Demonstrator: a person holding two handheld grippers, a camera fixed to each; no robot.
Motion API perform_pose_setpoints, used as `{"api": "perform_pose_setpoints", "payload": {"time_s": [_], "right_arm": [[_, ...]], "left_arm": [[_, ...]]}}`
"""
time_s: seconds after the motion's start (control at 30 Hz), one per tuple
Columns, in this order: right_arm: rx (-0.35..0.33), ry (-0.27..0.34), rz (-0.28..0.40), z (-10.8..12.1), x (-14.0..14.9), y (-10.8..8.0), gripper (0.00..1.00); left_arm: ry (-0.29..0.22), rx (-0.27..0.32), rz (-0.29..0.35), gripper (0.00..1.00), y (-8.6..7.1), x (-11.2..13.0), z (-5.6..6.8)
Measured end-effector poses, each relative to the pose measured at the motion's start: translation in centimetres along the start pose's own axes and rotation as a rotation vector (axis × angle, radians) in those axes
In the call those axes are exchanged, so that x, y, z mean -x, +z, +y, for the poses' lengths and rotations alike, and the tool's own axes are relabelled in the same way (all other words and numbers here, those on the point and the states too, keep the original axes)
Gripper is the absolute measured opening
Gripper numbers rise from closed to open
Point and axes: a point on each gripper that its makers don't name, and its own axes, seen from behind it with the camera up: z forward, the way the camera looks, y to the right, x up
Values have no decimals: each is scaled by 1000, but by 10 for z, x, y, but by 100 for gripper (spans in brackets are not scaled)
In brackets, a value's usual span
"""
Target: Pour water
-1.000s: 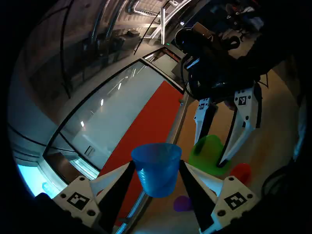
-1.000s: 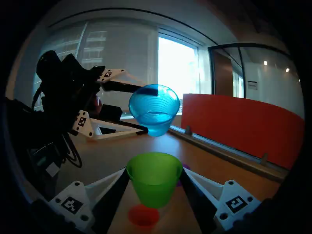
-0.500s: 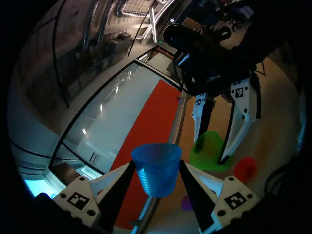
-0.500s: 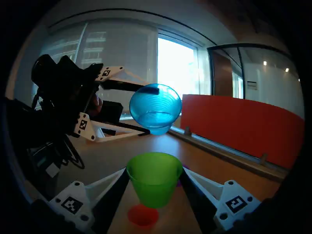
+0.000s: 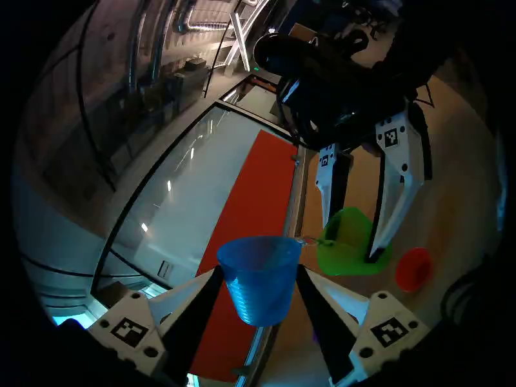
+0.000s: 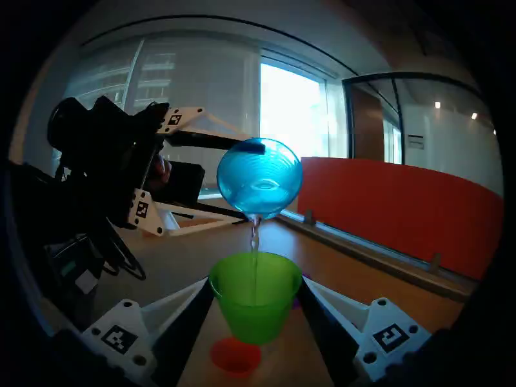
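My left gripper (image 5: 259, 284) is shut on a blue cup (image 5: 259, 277), tipped far over so its mouth faces the green cup. In the right gripper view the blue cup (image 6: 258, 175) hangs just above the green cup (image 6: 255, 302), and a thin stream of water (image 6: 253, 248) falls from its rim into it. My right gripper (image 6: 255, 303) is shut on the green cup and holds it upright. In the left gripper view, the green cup (image 5: 349, 244) sits between the right gripper's white fingers (image 5: 395, 187), water arcing to its rim.
A red cup (image 6: 236, 355) stands on the wooden table (image 6: 361, 277) below the green cup, and shows as a red cup (image 5: 413, 269) beside the right gripper. A bit of purple (image 6: 296, 300) peeks behind the green cup. A red partition (image 6: 413, 206) runs along the table's far edge.
The blue cup has tipped further over the last second, and water now runs from it into the green cup. The green cup has stayed where it was.
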Motion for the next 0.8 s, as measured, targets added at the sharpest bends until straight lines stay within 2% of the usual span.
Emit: {"api": "perform_pose_setpoints", "payload": {"time_s": [0.8], "right_arm": [[5, -7, 10, 1, -6, -3, 91]], "left_arm": [[99, -26, 4, 83, -3, -10, -3]]}}
